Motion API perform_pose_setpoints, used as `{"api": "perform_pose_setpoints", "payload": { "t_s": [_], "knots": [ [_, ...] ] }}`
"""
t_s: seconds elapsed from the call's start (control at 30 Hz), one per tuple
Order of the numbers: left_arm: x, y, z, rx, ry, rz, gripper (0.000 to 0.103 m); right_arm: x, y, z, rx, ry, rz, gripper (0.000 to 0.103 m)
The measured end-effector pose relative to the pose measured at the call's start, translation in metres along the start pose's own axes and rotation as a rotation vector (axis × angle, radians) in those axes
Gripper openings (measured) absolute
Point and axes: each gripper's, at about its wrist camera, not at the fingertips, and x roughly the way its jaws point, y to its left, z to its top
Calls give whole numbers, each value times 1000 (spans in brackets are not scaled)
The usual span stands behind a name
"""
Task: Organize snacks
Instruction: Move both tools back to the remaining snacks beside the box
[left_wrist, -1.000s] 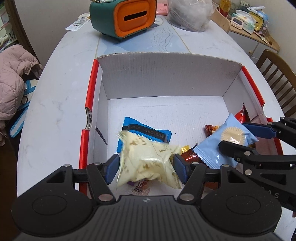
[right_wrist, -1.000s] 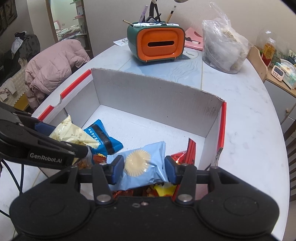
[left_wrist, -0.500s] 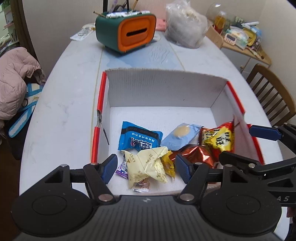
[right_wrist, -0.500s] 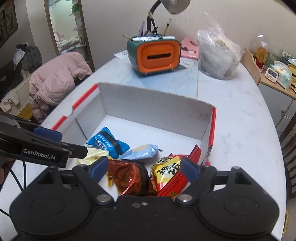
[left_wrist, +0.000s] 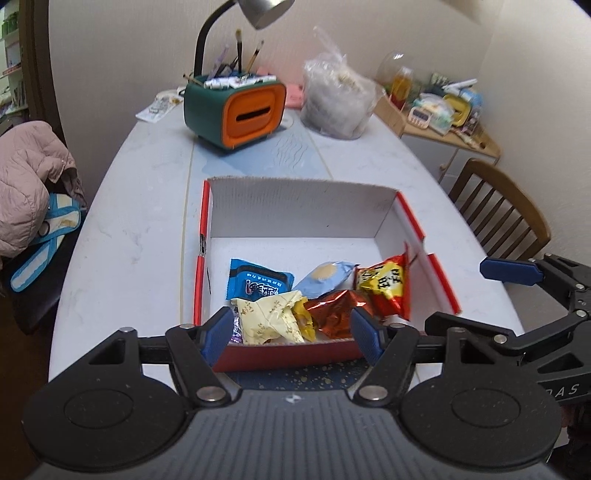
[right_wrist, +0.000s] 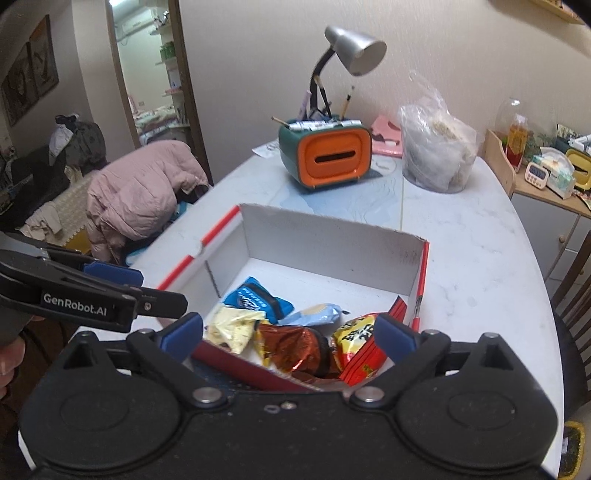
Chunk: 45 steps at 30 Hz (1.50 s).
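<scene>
A red-and-white cardboard box (left_wrist: 295, 206) (right_wrist: 332, 236) sits on the white table and holds several snack packs. Inside lie a pale yellow pack (left_wrist: 267, 319) (right_wrist: 232, 326), a blue pack (left_wrist: 258, 284) (right_wrist: 255, 301), a light blue pack (left_wrist: 325, 275) (right_wrist: 314, 314), a shiny brown pack (left_wrist: 334, 314) (right_wrist: 291, 347) and a red-yellow pack (left_wrist: 386, 288) (right_wrist: 356, 339). My left gripper (left_wrist: 290, 334) is open and empty, held back above the box's near edge. My right gripper (right_wrist: 288, 334) is open and empty, also above the near edge. It shows at the right in the left wrist view (left_wrist: 509, 295).
A green-and-orange organizer (left_wrist: 234, 109) (right_wrist: 325, 157) with a desk lamp (right_wrist: 351, 55) stands beyond the box. A clear plastic bag (left_wrist: 338, 105) (right_wrist: 436, 155) sits beside it. A wooden chair (left_wrist: 498, 206) is at the right, a pink jacket (right_wrist: 140, 192) at the left.
Both grippers opened and let go: the yellow pack and the light blue pack now lie in the box. Both grippers pulled back and up from the box.
</scene>
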Motion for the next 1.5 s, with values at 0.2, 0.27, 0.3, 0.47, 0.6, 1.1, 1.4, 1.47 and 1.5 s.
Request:
{"api": "perform_pose_setpoints", "payload": {
  "t_s": [0.2, 0.27, 0.3, 0.47, 0.6, 1.1, 1.4, 1.47, 1.5],
  "knots": [
    [-26, 4, -14, -23, -43, -31, 82, -24, 13, -9, 0, -35, 18, 102],
    [-32, 6, -20, -27, -53, -30, 85, -30, 17, -13, -6, -43, 19, 102],
    [-34, 7, -22, -29, -55, -31, 88, -33, 19, -16, -8, -46, 18, 102],
    [-37, 14, -36, -57, -35, -53, 92, -43, 28, -28, -17, -56, 22, 102],
    [-32, 19, -52, -80, -19, -49, 95, -46, 35, -45, -29, -59, 21, 103],
    [20, 26, -90, -64, 101, 58, 95, -18, 53, -129, 15, 102, -45, 99],
    [67, 18, -92, -45, 215, 126, 95, 3, 63, -156, 59, 227, 1, 92],
    [78, 15, -90, -29, 241, 146, 95, 8, 62, -160, 76, 251, 12, 89],
    [83, 14, -90, -26, 248, 153, 95, 11, 61, -161, 87, 264, 18, 89]
  ]
}}
